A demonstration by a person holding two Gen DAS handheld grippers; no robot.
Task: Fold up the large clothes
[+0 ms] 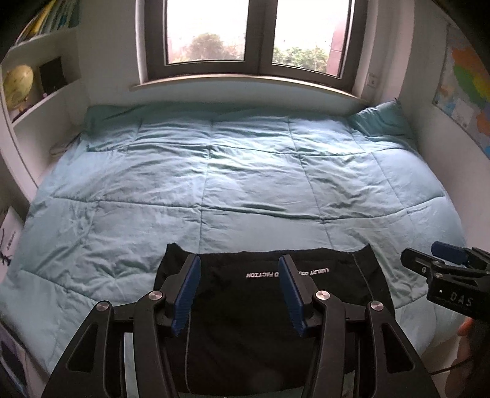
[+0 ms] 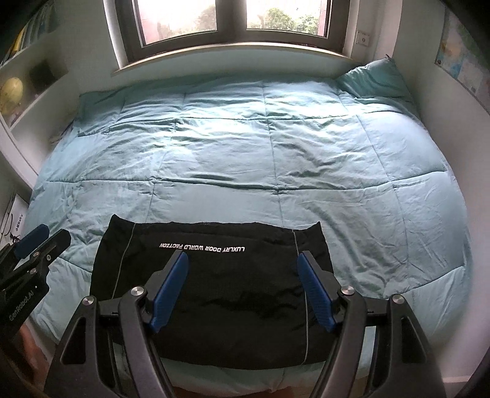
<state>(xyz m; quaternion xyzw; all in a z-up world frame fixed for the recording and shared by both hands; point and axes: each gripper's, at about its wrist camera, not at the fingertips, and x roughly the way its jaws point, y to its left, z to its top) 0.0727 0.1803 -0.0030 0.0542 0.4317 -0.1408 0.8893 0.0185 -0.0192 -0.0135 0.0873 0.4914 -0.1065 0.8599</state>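
A: Start with the bed [image 2: 306,147]. How much room is there?

B: Plenty. The teal quilt runs open all the way to the window [image 2: 232,18], with only a pillow [image 2: 373,79] in the far right corner. The near edge is the tight one.

A: And the black garment [image 2: 214,290]?

B: It lies flat at the near edge of the bed, already a compact rectangle, its long axis across, left to right. White lettering [image 2: 202,247] sits near its far edge, upside down from here.

A: Which tool is nearer?

B: The right tool [image 2: 242,290] hangs right over the middle of it, jaws wide, holding nothing. The left tool [image 1: 239,294] also hangs over the cloth by its own camera, jaws wide and empty, though the right view puts it off the garment's left side.

A: So the next grip?

B: I'd judge each takes its own near corner and carries it away toward the open quilt.
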